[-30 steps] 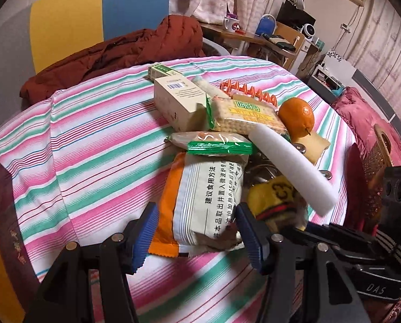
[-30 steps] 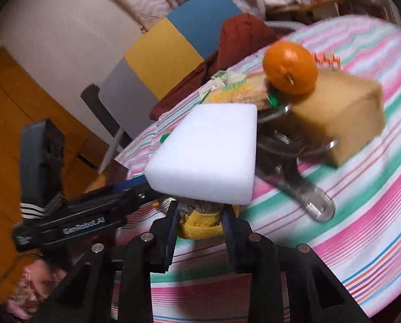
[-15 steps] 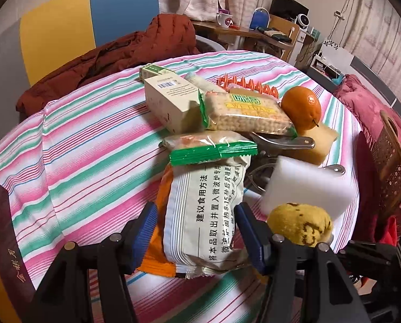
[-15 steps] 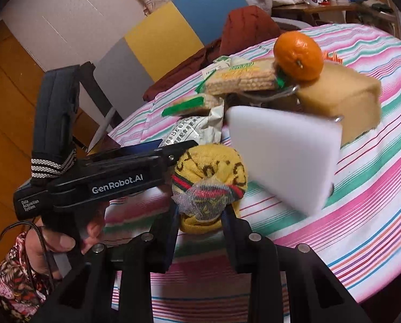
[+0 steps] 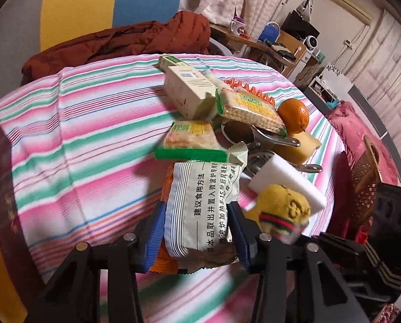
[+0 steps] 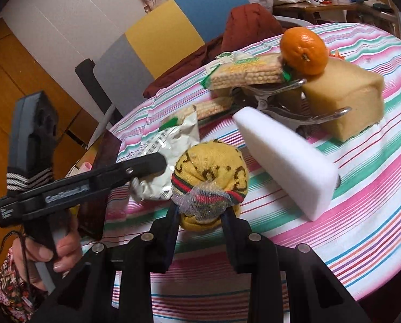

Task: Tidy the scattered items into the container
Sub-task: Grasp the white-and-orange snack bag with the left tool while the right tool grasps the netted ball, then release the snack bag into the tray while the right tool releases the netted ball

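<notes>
**Two grabs under way at the table's near edge**

The left gripper (image 5: 197, 231) straddles the white snack packet (image 5: 203, 210) at the near edge of the striped table (image 5: 79, 134), jaws closing around it. Beside it, the right gripper (image 6: 200, 223) is clenched on the yellow sock bundle (image 6: 211, 172), the white foam block (image 6: 286, 158) just beyond. No container is identifiable; the next move probably means finishing the left pinch and carrying both there.

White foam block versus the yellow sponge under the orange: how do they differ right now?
The white foam block is bright white, smooth and wedge-like, lying tilted near the front; the yellow sponge is tan-yellow, coarser and sits farther back. The sponge has an orange resting on it and metal clips against it; nothing rests on the foam block. Both are soft blocks lying loose on the striped tablecloth.
</notes>
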A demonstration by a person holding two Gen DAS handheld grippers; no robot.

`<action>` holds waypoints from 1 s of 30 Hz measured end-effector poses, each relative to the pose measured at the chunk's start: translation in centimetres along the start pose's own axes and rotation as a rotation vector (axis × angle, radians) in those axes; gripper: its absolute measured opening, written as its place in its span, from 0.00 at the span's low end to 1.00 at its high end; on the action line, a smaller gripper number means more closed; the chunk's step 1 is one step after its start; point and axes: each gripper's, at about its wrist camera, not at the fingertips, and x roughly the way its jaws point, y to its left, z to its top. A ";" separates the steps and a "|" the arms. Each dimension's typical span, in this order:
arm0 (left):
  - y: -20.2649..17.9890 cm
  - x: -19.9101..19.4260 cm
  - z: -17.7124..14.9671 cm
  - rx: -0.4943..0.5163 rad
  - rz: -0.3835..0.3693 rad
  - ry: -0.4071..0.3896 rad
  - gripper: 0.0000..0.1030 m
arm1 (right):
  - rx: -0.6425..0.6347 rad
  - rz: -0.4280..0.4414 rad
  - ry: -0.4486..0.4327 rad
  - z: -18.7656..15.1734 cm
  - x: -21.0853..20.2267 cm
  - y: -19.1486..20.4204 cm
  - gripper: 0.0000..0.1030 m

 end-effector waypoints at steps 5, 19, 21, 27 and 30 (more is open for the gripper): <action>1.1 -2.0 -1.4 -0.037 -0.007 -0.028 0.43 | -0.025 0.007 0.007 -0.2 0.1 1.3 0.31; 4.4 -8.0 -3.7 -0.113 -0.005 -0.154 0.42 | -0.101 0.039 0.012 0.4 1.2 6.1 0.27; 5.4 -9.2 -3.9 -0.138 0.002 -0.176 0.42 | -0.117 0.047 0.006 0.6 1.3 7.2 0.26; 8.8 -13.7 -5.1 -0.202 0.078 -0.272 0.42 | -0.179 0.106 -0.009 1.7 1.5 11.3 0.26; 11.1 -15.9 -6.3 -0.235 0.155 -0.308 0.42 | -0.228 0.148 0.005 2.3 2.6 14.4 0.26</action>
